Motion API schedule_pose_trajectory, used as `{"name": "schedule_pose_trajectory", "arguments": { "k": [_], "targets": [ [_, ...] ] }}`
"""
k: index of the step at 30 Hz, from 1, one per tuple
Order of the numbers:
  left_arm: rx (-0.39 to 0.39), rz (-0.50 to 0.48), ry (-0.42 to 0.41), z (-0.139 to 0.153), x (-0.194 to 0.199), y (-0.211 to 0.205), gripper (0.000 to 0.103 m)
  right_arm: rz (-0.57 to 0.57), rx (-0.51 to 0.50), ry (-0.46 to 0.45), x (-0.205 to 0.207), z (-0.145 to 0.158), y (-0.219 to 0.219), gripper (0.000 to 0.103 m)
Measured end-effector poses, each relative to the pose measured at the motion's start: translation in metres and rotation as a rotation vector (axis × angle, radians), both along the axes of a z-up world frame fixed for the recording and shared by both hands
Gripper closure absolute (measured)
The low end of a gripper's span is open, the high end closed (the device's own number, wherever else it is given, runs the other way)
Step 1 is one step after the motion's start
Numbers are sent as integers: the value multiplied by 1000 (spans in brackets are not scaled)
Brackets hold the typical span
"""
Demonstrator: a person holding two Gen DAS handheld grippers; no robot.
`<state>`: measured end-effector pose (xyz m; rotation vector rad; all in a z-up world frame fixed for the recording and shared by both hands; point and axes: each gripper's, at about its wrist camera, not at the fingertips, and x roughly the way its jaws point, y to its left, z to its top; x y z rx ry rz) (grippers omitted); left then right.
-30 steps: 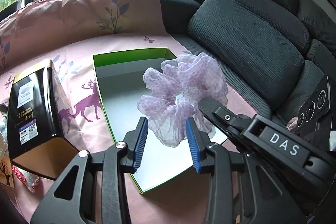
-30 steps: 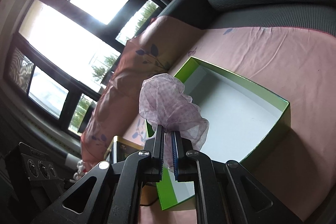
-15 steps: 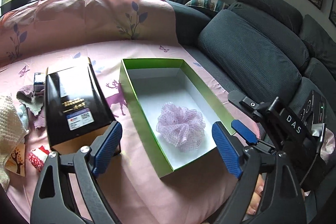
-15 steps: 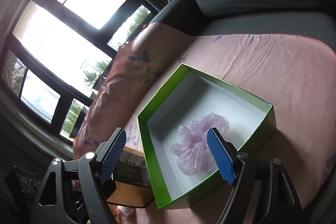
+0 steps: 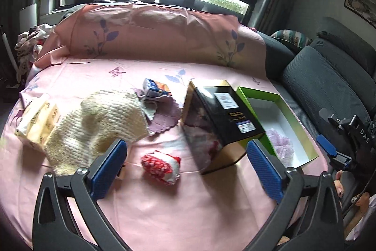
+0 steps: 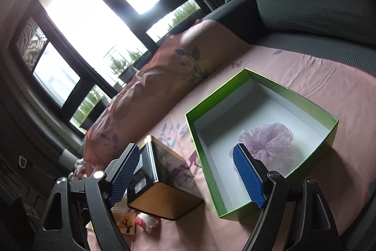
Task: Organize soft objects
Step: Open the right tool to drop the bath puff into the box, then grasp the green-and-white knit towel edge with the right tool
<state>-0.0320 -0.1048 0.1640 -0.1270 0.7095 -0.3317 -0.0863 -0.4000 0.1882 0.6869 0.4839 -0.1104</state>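
Note:
A lilac scrunchie (image 6: 268, 142) lies inside the green box (image 6: 195, 131); it also shows in the left wrist view (image 5: 280, 145), in the box (image 5: 310, 138). My right gripper (image 6: 188, 178) is open and empty, near the box's front edge. My left gripper (image 5: 185, 168) is open and empty above a red and white soft toy (image 5: 162, 167). A cream knitted cloth (image 5: 98, 124) and a purple cloth (image 5: 164, 119) lie on the pink sheet to the left.
A black and gold tin (image 5: 221, 119) stands left of the green box, also in the right wrist view (image 6: 162, 182). A tissue pack (image 5: 35, 124) and a small blue carton (image 5: 156, 88) lie on the sheet. A grey sofa back (image 5: 329, 86) is at the right.
My right gripper opened and dropped the scrunchie into the green box, then drew back. My left gripper opened wide and swung left toward the red toy and cloths.

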Motion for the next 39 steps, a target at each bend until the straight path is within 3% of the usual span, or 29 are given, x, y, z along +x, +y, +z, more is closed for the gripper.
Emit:
{"name": "schedule_pose_trajectory", "arguments": {
  "k": [8, 16, 21, 27, 30, 34, 37, 39],
  "targets": [
    [35, 227, 56, -28, 9, 98, 1, 136, -96, 31, 13, 5, 51, 10],
    [-18, 337, 125, -72, 32, 164, 1, 266, -176, 84, 33, 0, 110, 8],
    [-49, 365, 213, -96, 36, 190, 1, 373, -220, 137, 61, -11, 162, 8],
    [-43, 423, 145, -84, 23, 221, 1, 538, -246, 198, 113, -28, 236, 8],
    [-56, 461, 162, -89, 23, 238, 1, 540, -261, 230, 146, -38, 259, 8],
    [-112, 464, 191, -94, 26, 249, 1, 471, -354, 312, 188, -58, 275, 8],
    [-95, 488, 194, -94, 26, 251, 1, 461, -381, 362, 205, -73, 281, 21],
    [-86, 485, 193, -93, 27, 252, 1, 459, -373, 385, 210, -80, 280, 56]
  ]
}}
